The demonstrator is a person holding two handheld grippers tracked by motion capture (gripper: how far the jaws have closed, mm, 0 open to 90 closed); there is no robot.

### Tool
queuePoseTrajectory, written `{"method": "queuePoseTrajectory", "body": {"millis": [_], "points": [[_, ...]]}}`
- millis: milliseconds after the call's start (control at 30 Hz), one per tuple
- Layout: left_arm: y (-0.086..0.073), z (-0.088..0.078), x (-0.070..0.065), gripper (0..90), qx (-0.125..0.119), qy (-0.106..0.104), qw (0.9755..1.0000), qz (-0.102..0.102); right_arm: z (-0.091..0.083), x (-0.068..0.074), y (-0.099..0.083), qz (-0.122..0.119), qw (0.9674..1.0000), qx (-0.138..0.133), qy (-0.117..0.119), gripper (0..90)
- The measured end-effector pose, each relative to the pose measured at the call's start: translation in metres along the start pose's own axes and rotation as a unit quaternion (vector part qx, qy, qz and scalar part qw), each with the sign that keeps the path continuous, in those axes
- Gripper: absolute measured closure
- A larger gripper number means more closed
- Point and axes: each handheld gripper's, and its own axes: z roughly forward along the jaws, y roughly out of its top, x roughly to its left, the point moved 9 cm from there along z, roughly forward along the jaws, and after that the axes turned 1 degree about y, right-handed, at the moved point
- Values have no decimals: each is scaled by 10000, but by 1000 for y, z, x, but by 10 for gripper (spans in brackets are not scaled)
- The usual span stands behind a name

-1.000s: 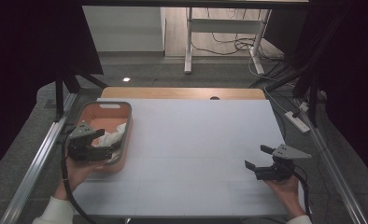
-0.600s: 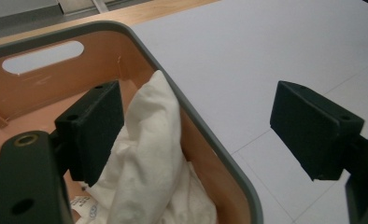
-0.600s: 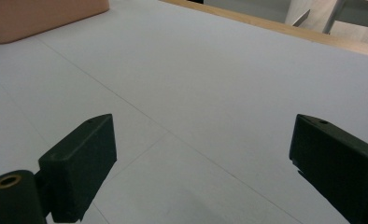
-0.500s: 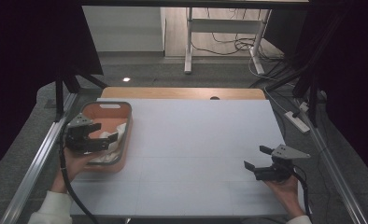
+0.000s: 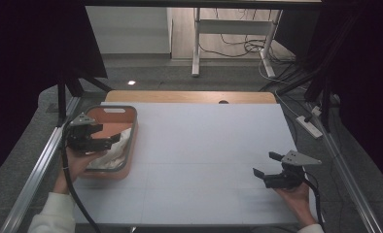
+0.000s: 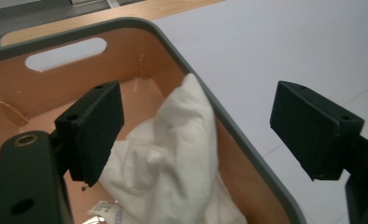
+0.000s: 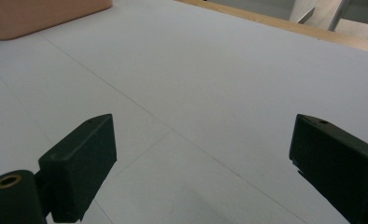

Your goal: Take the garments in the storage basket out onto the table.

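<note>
An orange bin [image 5: 113,111] with a grey rim stands at the table's left side. A crumpled white cloth [image 5: 115,150] lies inside it, bunched against the right wall [image 6: 173,154]. My left gripper [image 5: 113,140] hovers open above the bin, its jaws set wide over the cloth and the bin's right rim [image 6: 229,121], with nothing between them. My right gripper [image 5: 263,165] rests low over the white table near the front right, open and empty. The bin's corner [image 7: 42,16] shows at the top left of the right gripper view.
The white tabletop [image 5: 204,145] spreads between the two grippers, with a wooden strip [image 5: 189,97] along its far edge. Metal rails [image 5: 34,170] flank the table. Cables and a desk frame [image 5: 228,43] lie on the floor beyond.
My left gripper has risen and pulled back toward the bin's far left, off the cloth, which stays in the bin. The right gripper has barely moved.
</note>
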Motion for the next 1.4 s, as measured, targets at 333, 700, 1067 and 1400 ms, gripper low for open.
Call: {"method": "queuePoseTrajectory", "body": {"millis": [333,700,1067,1400], "points": [[6,14,28,177,67,61,9997,-217,2,0,-1,-7,10000,18,-16,75],[0,12,24,183,134,-155,9995,-229,-1,-1,0,1,10000,-27,-63,77],[-17,26,16,185,818,-281,9962,45,0,-1,-2,-2,10000,11,-60,76],[-23,29,9,183,1190,-323,9921,211,0,-1,-2,-5,10000,21,-71,77]]}}
